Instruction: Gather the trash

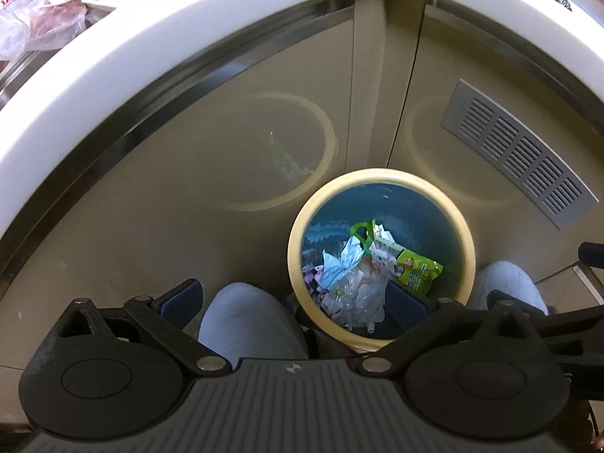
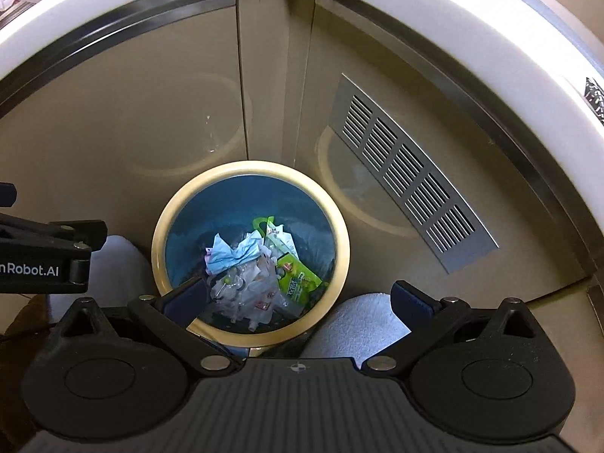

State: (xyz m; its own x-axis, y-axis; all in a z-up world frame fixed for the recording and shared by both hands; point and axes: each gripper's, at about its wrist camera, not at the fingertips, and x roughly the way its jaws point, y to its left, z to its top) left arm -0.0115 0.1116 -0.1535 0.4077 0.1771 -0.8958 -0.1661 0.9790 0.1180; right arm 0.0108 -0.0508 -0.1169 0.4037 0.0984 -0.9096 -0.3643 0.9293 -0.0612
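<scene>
A round trash bin with a cream rim point(image 1: 381, 177) and blue inside stands on the floor in the counter corner; it also shows in the right wrist view point(image 2: 249, 168). Inside lie a green snack packet point(image 1: 417, 270) point(image 2: 298, 277), a crumpled blue and white tissue point(image 1: 341, 264) point(image 2: 234, 251) and clear plastic wrappers point(image 1: 358, 298) point(image 2: 251, 294). My left gripper point(image 1: 292, 298) is open and empty above the bin's left side. My right gripper point(image 2: 298, 300) is open and empty above the bin's right side.
A white countertop edge point(image 1: 113, 53) curves above beige cabinet doors. A grey vent grille point(image 1: 521, 154) point(image 2: 407, 173) is in the right door. Plastic bags point(image 1: 41, 19) lie on the counter at top left. Pale slippers point(image 1: 245, 324) point(image 2: 358, 324) stand beside the bin.
</scene>
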